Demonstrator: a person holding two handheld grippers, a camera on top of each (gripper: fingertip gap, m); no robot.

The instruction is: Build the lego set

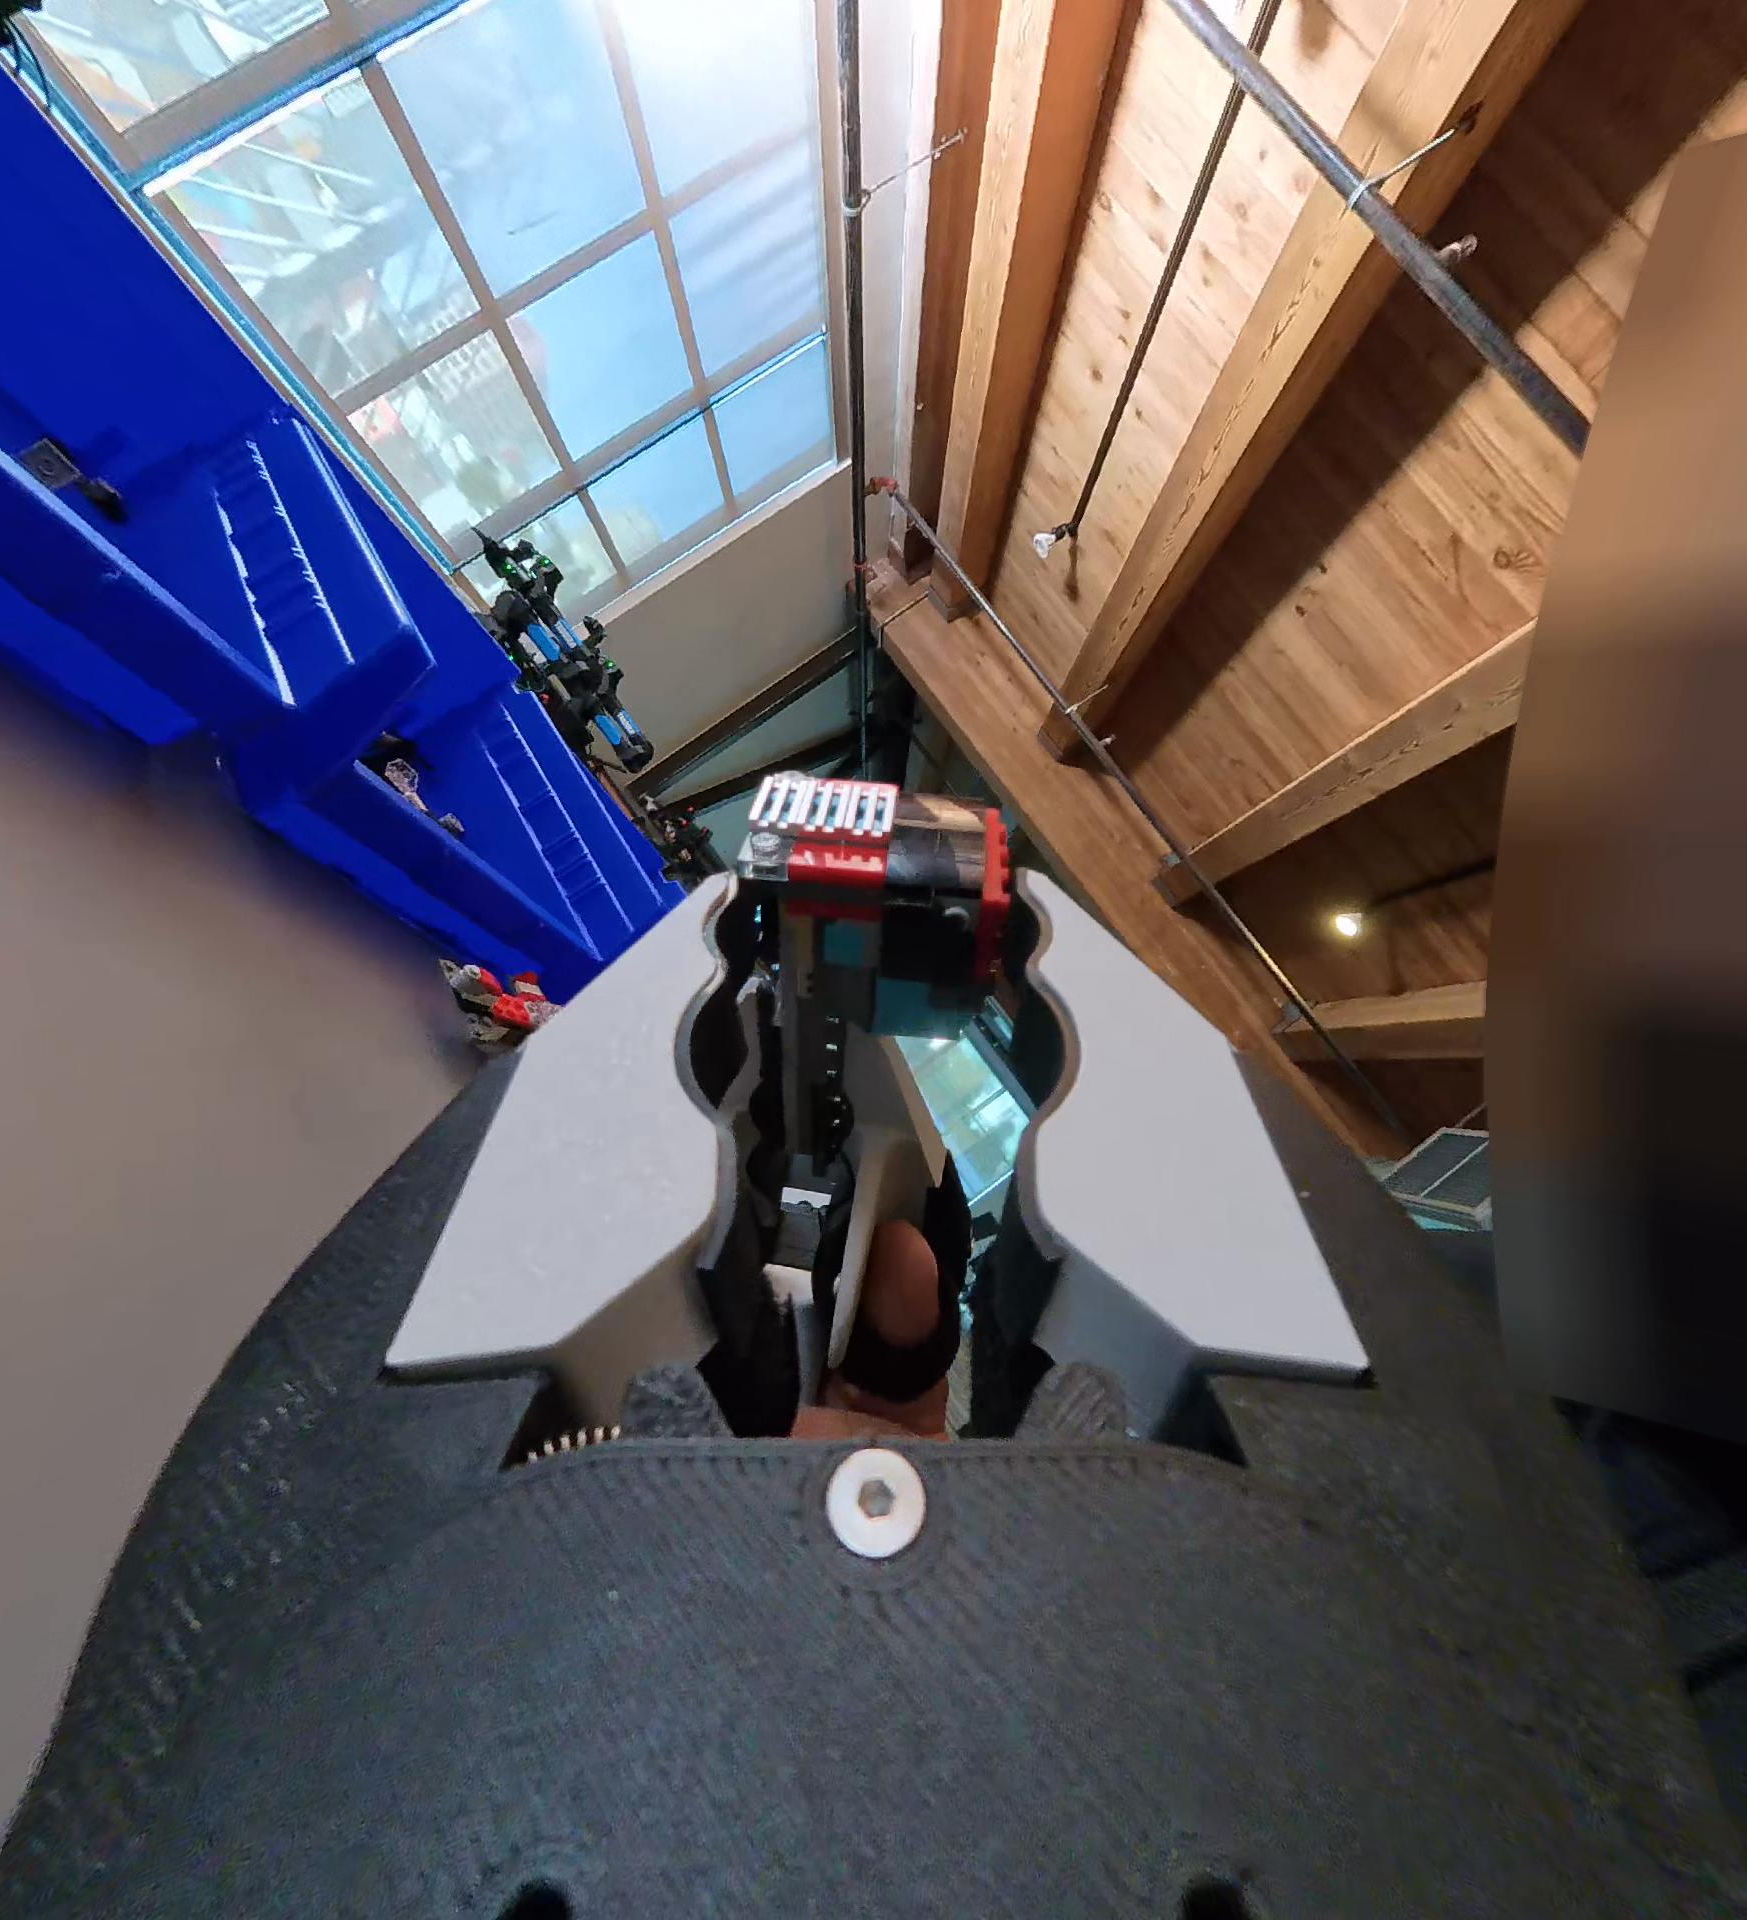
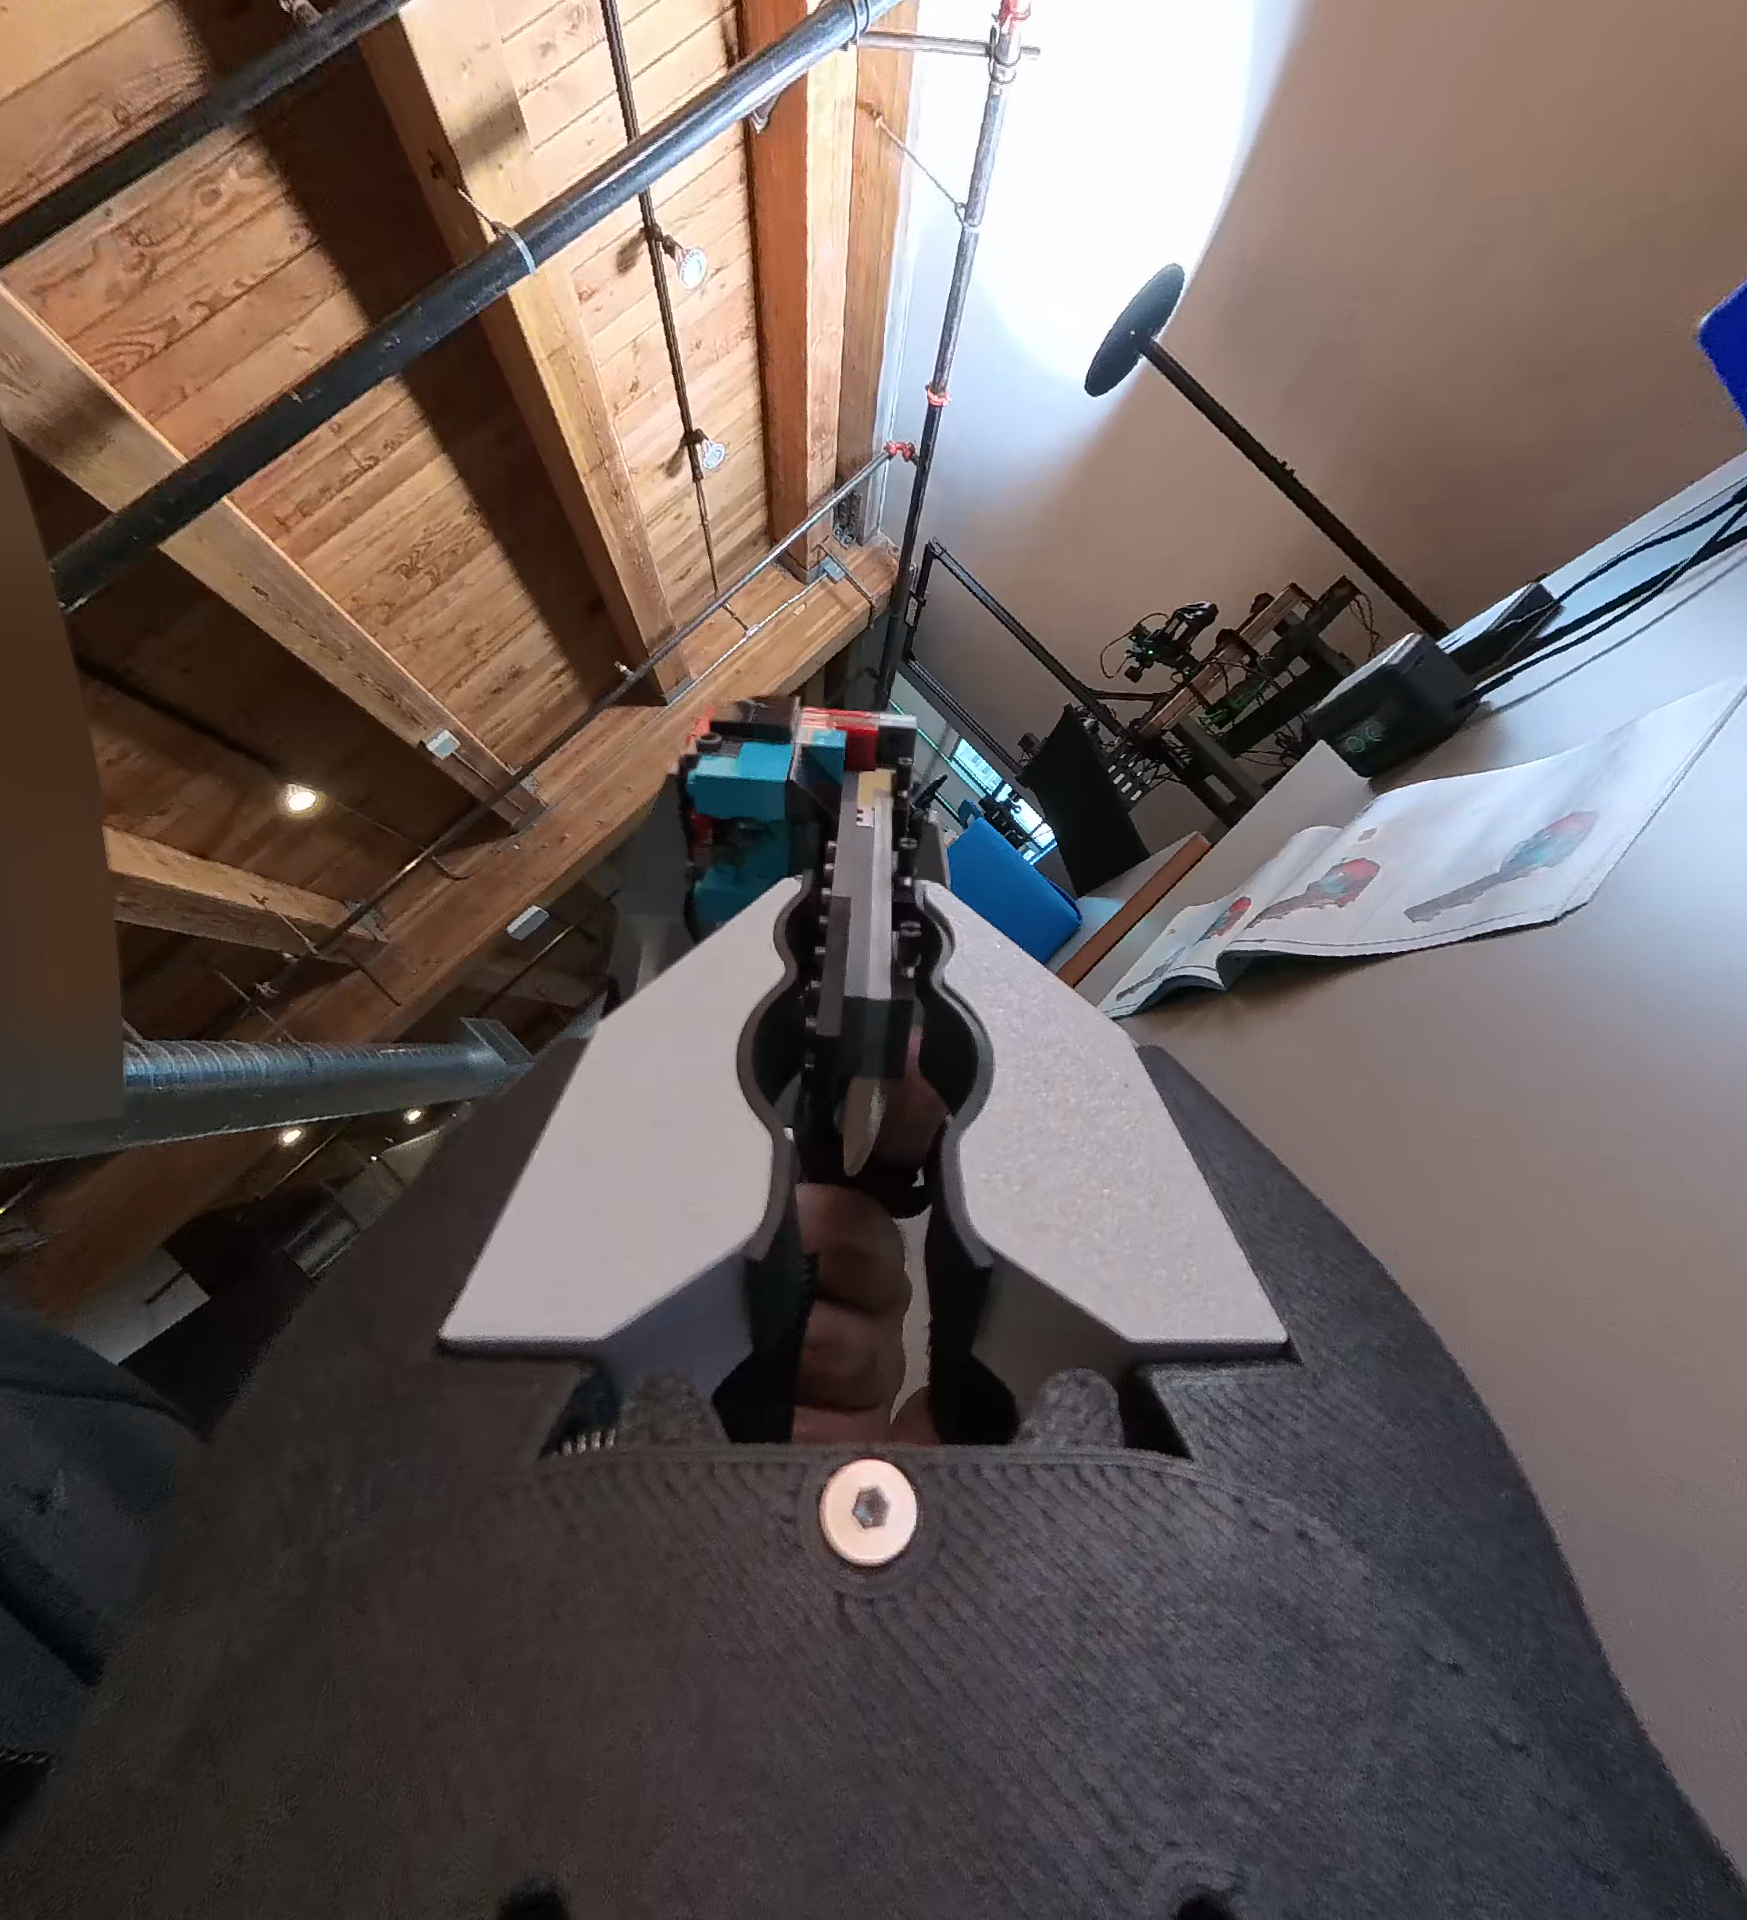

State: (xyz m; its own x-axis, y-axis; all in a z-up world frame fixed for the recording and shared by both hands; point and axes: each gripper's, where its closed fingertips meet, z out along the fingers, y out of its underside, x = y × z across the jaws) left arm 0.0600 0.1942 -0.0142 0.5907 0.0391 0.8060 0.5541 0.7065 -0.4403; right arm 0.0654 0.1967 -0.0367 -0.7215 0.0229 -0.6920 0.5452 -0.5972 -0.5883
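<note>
Both grippers are tilted up toward the ceiling and hold a partly built lego model off the table. In the left wrist view the model (image 1: 879, 862) shows a red, black and teal body with a light grey grille on top. My left gripper (image 1: 874, 914) is shut on it, with the body standing out past the fingertips. In the right wrist view the model's long grey and black chassis (image 2: 864, 914) runs between the fingers, with a teal block (image 2: 739, 810) at its far end. My right gripper (image 2: 864, 904) is shut on the chassis. A person's hand (image 2: 848, 1299) shows behind the fingers.
Blue storage bins (image 1: 225, 540) stand at the left, with loose red and grey lego pieces (image 1: 500, 997) on the table beside them. An open instruction booklet (image 2: 1420, 862) and a black box with cables (image 2: 1388, 707) lie on the grey table (image 2: 1471, 1195). Wooden beams and pipes are overhead.
</note>
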